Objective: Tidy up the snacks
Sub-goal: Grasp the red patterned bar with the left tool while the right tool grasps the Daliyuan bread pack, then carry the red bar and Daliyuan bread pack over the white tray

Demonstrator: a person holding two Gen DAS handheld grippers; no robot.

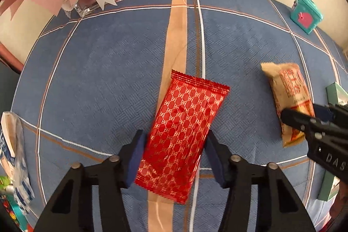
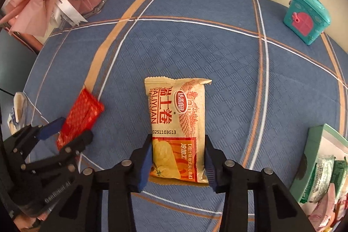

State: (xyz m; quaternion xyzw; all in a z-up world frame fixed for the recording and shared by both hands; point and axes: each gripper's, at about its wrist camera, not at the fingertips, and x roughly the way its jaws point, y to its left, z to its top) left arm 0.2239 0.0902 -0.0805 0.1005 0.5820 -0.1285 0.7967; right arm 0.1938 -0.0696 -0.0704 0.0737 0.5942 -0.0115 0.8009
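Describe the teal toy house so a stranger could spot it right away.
Start at the blue plaid tablecloth and follow it to its far right corner by the cream wall. The teal toy house stands there alone, the only thing with an arched pink door; the snack packets are flat wrappers.

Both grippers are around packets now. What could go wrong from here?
The red packet lies skewed between the left gripper fingers, so it could twist or slip when squeezed. The right gripper straddles only the near end of the beige packet, so the far end may sag once lifted.
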